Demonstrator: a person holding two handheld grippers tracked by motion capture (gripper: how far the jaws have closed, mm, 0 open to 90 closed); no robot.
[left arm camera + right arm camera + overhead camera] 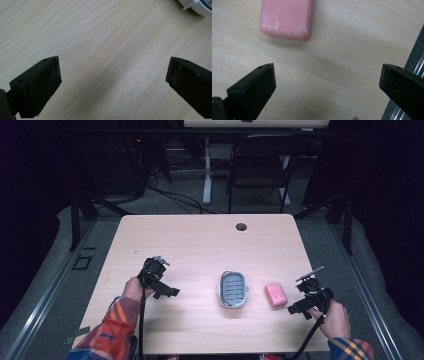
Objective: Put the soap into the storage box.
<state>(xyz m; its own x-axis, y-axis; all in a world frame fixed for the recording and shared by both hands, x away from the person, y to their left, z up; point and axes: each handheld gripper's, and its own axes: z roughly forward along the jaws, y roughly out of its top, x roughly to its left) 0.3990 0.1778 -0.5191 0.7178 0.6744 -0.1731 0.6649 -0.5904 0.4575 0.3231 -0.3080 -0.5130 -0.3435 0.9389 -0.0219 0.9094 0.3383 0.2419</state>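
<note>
A pink bar of soap (275,294) (287,18) lies flat on the wooden table (200,245), just right of a white oval soap dish (233,289) with a grey ribbed inside. My right gripper (294,309) (327,87) hovers open close to the soap's right side, jaws wide apart over bare wood. My left gripper (172,293) (113,85) is open too, left of the dish, nothing between its jaws. A corner of the dish (197,6) peeks in at the top right of the left gripper view.
The table's right edge (414,62) lies close beside my right gripper. A cable hole (241,226) sits near the table's far edge. Beyond the table stand a black folding chair (260,165) and a desk leg (207,170).
</note>
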